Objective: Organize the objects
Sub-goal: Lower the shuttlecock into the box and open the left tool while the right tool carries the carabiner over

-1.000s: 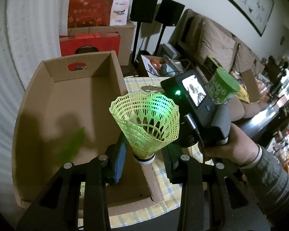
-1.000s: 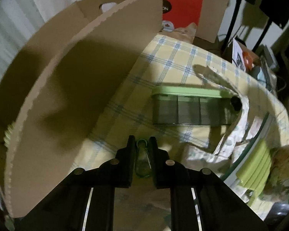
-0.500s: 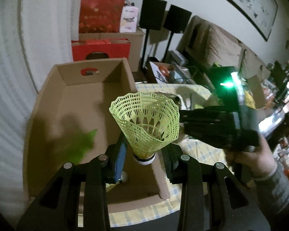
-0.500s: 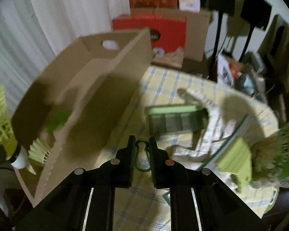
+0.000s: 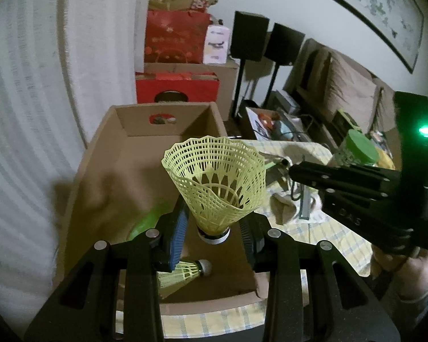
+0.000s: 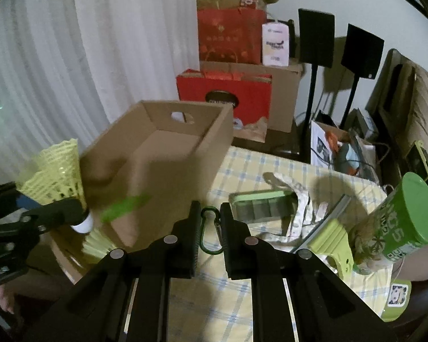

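The left claw [image 5: 214, 235] is clamped on the cork base of a yellow-green plastic shuttlecock [image 5: 215, 182], skirt flaring upward, held over the near end of the open cardboard box [image 5: 168, 122]. Below it, on the box floor, lies a second shuttlecock [image 5: 185, 270] on its side, with a blurred green object [image 5: 148, 219] further left. The box walls rise on all sides around that spot; its far wall has a hand-hole.

The right claw [image 6: 211, 226] is pinched together on a green carabiner [image 6: 211, 229], raised above the checked worktop [image 6: 242, 168] just right of the box's long side wall, which stands between it and the box floor. Beyond it lie a green-lidded case [image 6: 261, 202] and a crumpled cloth [image 6: 302, 208]; to the right sit a light green clip-like piece [image 6: 332, 236] and a green-capped canister [image 6: 405, 222], leaning. The strip of cloth-covered worktop directly under the right claw is bare. Behind the worktop's far edge stand red bags [image 6: 231, 37], cartons and two black speakers [image 6: 316, 37].
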Tool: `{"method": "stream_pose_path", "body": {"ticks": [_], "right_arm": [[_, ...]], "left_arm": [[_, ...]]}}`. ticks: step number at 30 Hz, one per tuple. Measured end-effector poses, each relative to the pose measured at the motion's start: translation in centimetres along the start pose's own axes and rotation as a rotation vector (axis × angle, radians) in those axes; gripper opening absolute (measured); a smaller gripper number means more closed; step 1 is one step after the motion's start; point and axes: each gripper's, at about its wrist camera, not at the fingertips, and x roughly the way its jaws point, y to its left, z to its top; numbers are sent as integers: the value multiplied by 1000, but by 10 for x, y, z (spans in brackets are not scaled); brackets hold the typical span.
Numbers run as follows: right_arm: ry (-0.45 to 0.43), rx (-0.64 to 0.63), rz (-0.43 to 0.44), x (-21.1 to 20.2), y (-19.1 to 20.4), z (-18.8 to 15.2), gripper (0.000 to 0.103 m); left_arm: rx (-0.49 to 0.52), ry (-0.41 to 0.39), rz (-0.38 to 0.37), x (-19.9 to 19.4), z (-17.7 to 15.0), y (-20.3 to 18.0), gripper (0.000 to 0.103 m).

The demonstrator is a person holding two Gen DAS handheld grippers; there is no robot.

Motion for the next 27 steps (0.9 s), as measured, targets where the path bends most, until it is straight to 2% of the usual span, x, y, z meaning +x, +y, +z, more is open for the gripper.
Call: {"method": "stream_pose_path", "body": {"ticks": [13, 27], "right_arm": [[-56, 11, 32, -19, 34, 4, 13], [-33, 0, 71, -8, 62, 3, 13]], "left_arm": [[-50, -36, 65, -9, 1, 25, 32], [-79, -15, 99, -4, -6, 51, 33]]}}
